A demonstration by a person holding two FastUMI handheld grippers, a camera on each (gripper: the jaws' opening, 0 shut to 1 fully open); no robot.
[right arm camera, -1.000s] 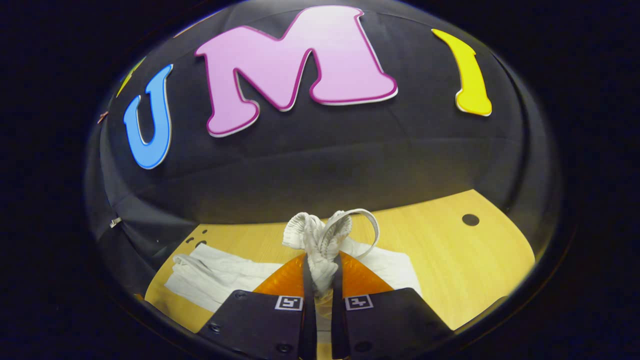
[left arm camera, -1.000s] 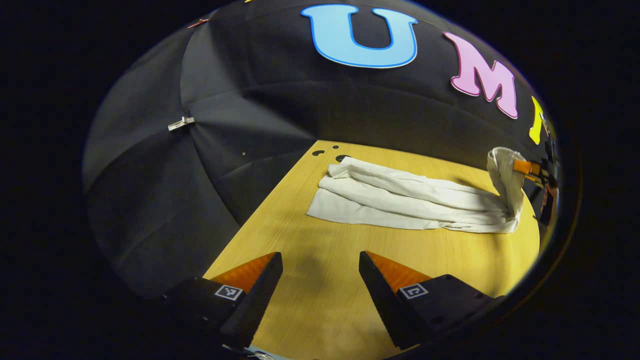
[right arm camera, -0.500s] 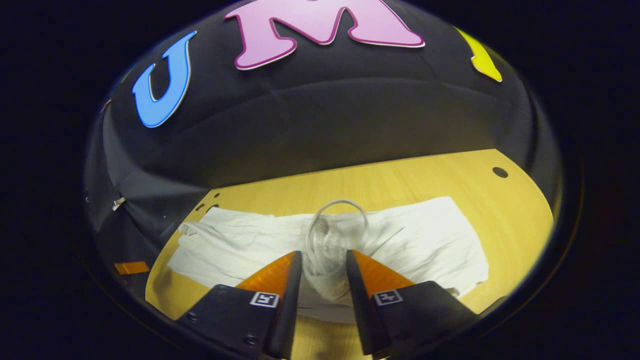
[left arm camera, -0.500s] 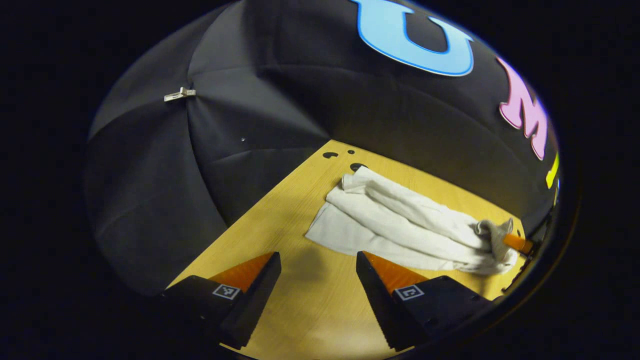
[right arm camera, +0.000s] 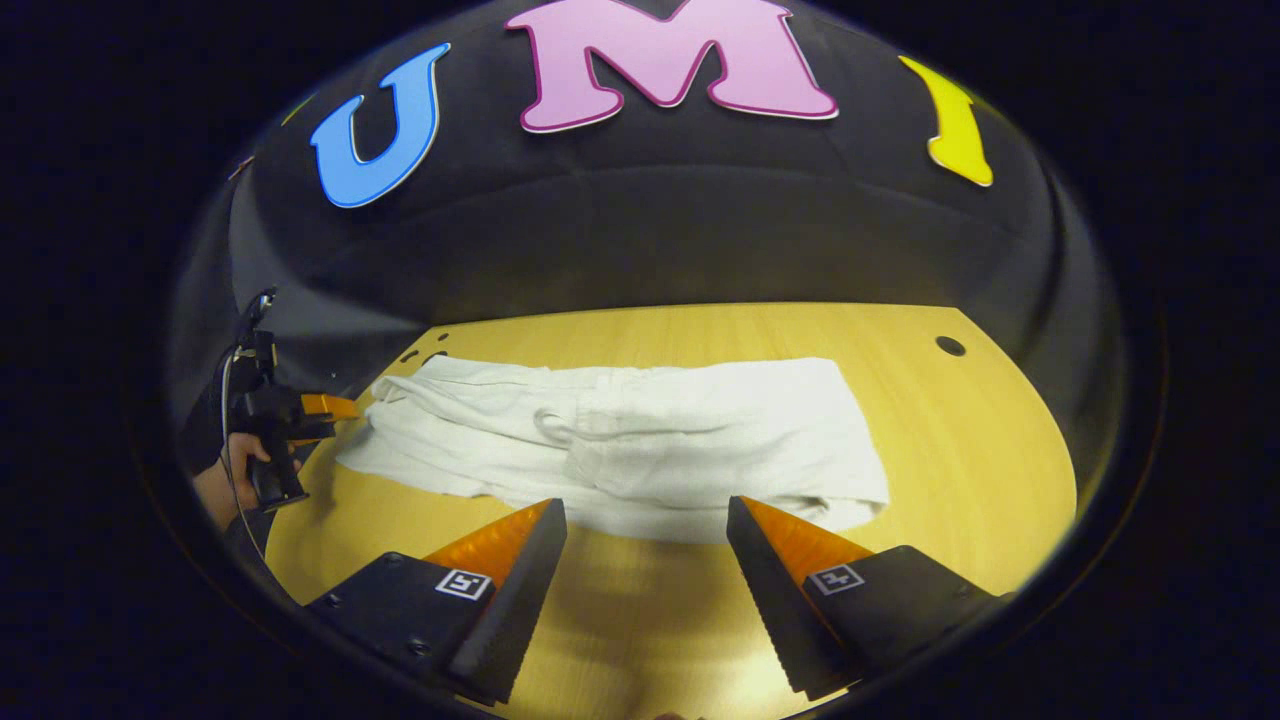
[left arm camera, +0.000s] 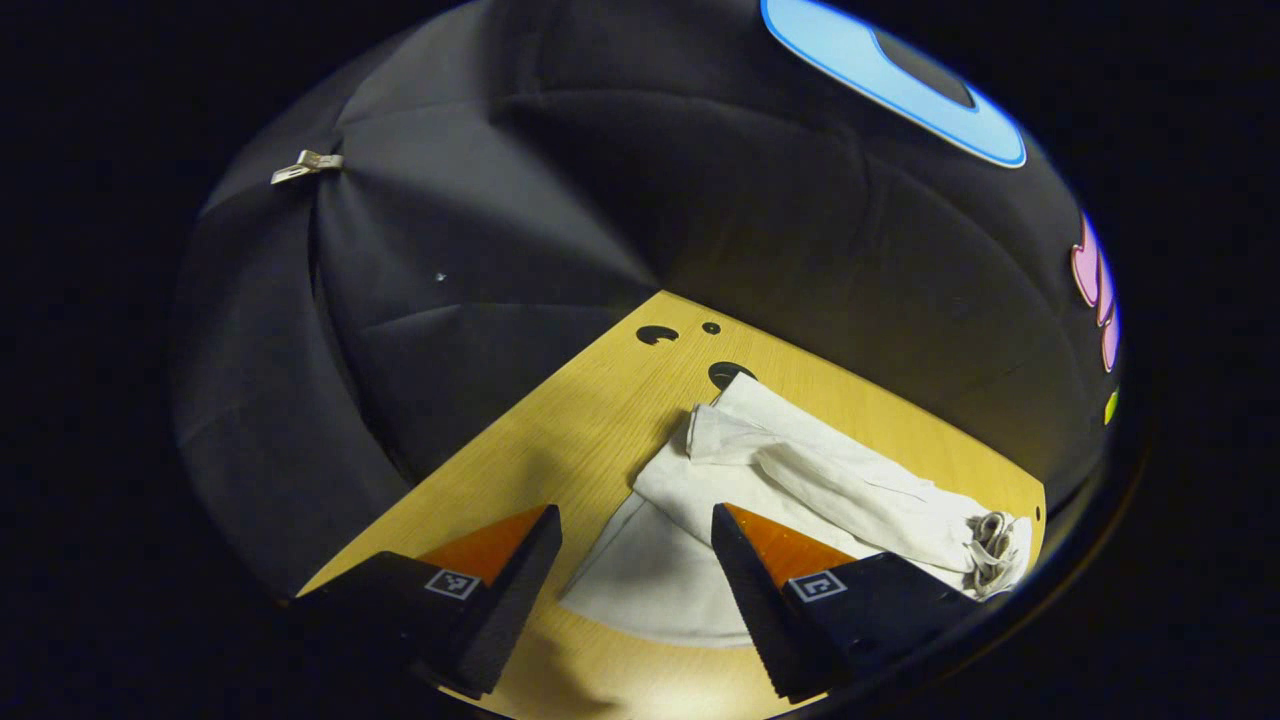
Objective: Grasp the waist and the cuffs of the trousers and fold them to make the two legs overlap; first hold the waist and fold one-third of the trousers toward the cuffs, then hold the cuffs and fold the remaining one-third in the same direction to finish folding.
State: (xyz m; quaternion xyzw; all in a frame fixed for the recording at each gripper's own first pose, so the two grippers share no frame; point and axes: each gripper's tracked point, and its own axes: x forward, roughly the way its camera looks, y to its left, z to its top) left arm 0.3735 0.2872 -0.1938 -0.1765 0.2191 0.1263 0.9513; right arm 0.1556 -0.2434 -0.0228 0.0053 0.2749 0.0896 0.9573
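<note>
White trousers [right arm camera: 640, 440] lie flat across the wooden table [right arm camera: 980, 440], the waist part folded over onto the legs, with the drawstring [right arm camera: 555, 425] on top. My right gripper [right arm camera: 645, 507] is open just in front of the trousers' near edge, holding nothing. In the left gripper view the trousers [left arm camera: 830, 480] stretch away to the right, and the bunched drawstring [left arm camera: 990, 540] lies at the far end. My left gripper [left arm camera: 635, 515] is open, with the near cuff corner lying between its fingers. It also shows at the cuff end [right arm camera: 325, 408], held by a hand [right arm camera: 235, 480].
Black cloth walls close off the table's back and left sides. Small round holes mark the tabletop near the cuffs [left arm camera: 657, 333] and at the far right [right arm camera: 950, 346]. Bare wood [left arm camera: 560, 420] lies left of the cuffs and in front of the trousers.
My right gripper lowered the lifted waist onto the legs, opened and drew back. My left gripper moved in until the cuff corner lay between its fingers.
</note>
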